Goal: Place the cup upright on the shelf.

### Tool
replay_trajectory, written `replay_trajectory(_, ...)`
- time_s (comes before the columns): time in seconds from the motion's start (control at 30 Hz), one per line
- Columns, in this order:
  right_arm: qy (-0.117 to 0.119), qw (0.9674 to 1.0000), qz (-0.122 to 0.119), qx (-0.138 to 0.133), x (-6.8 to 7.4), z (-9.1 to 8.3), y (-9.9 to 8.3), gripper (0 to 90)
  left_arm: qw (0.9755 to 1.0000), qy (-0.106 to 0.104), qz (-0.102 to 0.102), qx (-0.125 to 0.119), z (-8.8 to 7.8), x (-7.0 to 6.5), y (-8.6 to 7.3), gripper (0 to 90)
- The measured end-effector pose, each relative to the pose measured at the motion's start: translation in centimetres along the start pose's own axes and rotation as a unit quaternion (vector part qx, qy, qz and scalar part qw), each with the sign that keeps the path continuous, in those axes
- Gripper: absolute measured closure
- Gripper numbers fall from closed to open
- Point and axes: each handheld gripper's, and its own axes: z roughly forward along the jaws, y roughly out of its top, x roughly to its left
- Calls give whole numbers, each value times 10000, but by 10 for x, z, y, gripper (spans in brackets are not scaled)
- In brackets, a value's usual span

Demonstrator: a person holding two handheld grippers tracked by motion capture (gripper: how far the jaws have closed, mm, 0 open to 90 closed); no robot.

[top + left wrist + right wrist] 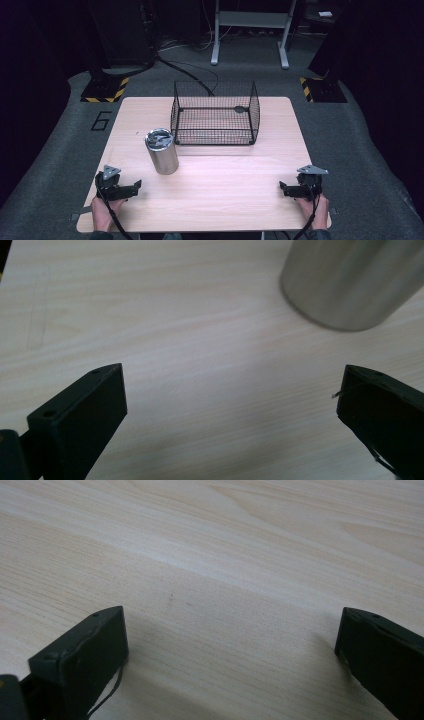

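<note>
Fig: L gripper point(134, 186) at 7 o'clock, jaws spread, empty | R gripper point(283, 188) at 5, same, parked | steel cup point(161, 151) upright nr L, prob. handy for reach | wire basket point(215, 113) at 12 on worktop point(225, 185).

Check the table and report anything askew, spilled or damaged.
Nothing stands out. The steel tumbler stands upright on the wooden table, apart from the empty wire basket, which sits level. Both grippers, left and right, rest open at the near edge.
</note>
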Motion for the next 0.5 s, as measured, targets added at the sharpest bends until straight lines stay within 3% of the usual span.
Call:
replay_trajectory(0.07,-1,10000,1,0,0,0,0,0,9997,-164,92,-170,-9,-10,10,0)
replay_trajectory(0.17,0,10000,0,0,0,0,0,1,9992,-214,142,-291,-14,-17,16,0)
replay_trajectory(0.2,0,10000,-1,1,0,0,0,1,9984,-287,115,-467,-18,-24,22,0)
replay_trajectory(0.5,0,10000,2,2,0,0,0,1,9958,-536,205,-716,-22,-44,48,0)
